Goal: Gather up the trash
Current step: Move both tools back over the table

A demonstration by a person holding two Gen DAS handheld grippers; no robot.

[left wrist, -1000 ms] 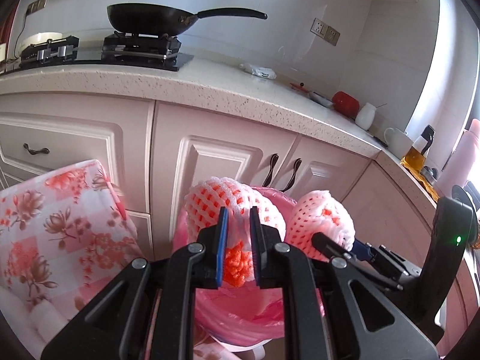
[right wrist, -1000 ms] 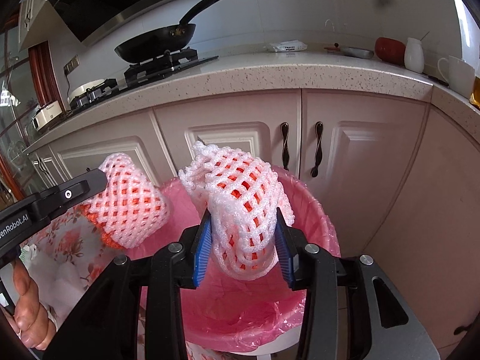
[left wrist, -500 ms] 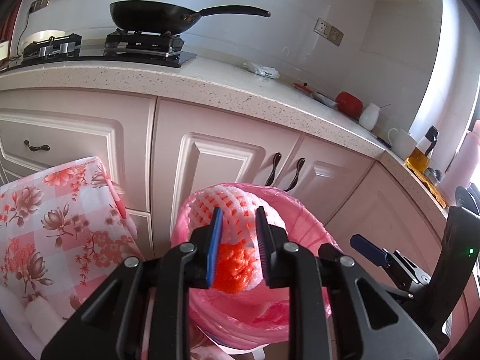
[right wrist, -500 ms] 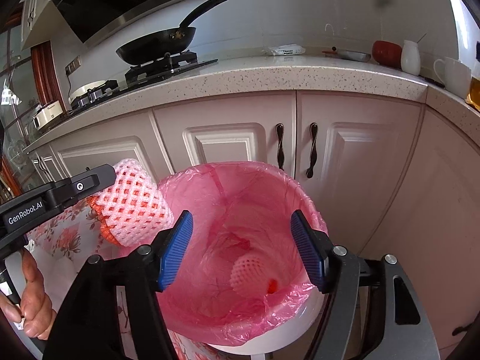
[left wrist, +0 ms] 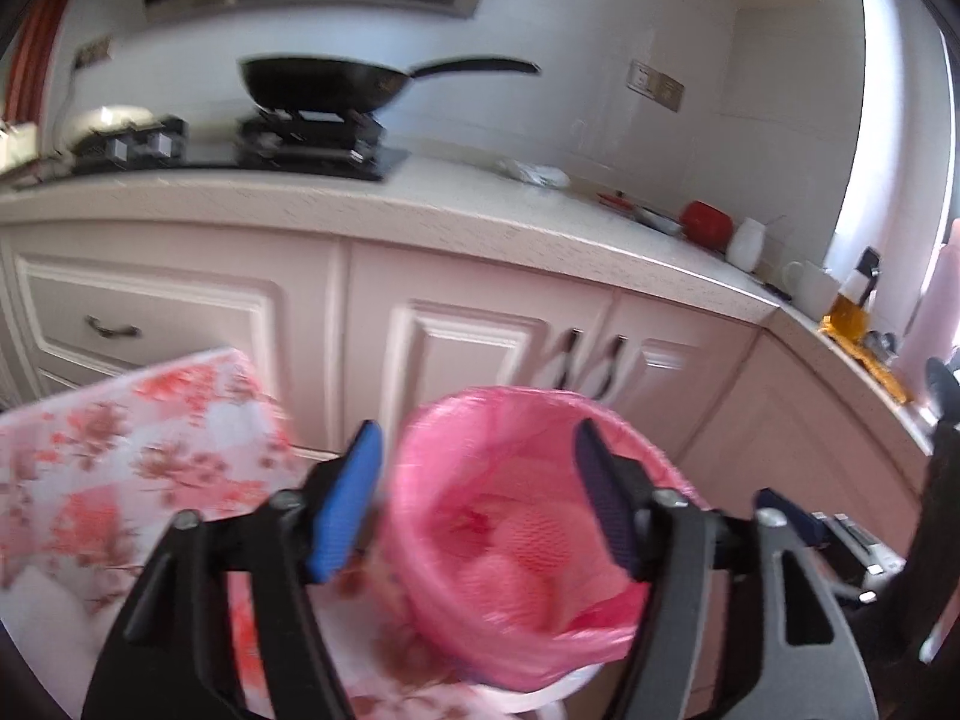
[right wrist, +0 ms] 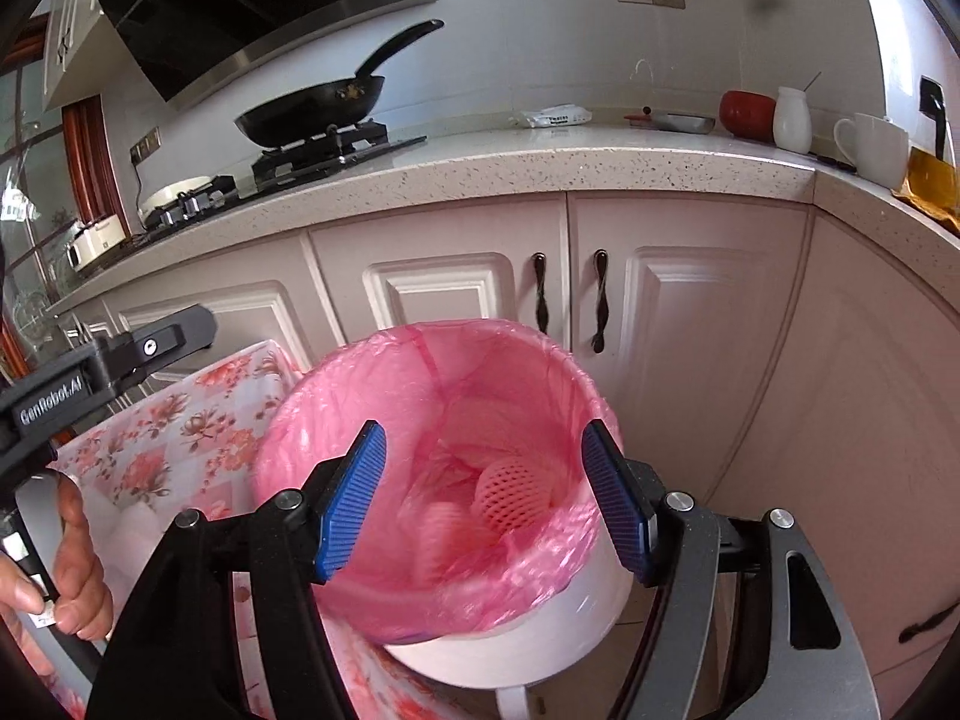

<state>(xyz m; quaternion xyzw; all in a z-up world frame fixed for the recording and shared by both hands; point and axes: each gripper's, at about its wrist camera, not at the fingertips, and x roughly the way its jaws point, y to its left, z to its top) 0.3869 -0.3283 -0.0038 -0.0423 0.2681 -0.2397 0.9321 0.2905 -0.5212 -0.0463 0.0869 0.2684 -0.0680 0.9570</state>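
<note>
Two foam nets [right wrist: 515, 495], one bin [right wrist: 510, 648], one wok [right wrist: 312, 111], two grippers [right wrist: 483, 498]

The right gripper [right wrist: 483, 495] hangs over a white waste bin [right wrist: 528, 642] lined with a pink bag [right wrist: 336, 420]. Its blue pads [right wrist: 351, 504] stand wide apart, with nothing between them. Two foam fruit nets lie inside the bag: one sharp [right wrist: 517, 498], one blurred [right wrist: 438, 531] just left of it. At far left, the left gripper [right wrist: 102, 366] is visible, gripped lower down by a hand [right wrist: 60, 564]. A floral cloth [right wrist: 174, 438] lies left of the bin. Behind stand pale cabinets [right wrist: 438, 282] under a speckled counter [right wrist: 540, 159] carrying a black wok [right wrist: 312, 108] on a gas hob [right wrist: 324, 147], a white mug [right wrist: 873, 147] and a red pot [right wrist: 747, 114].
</note>
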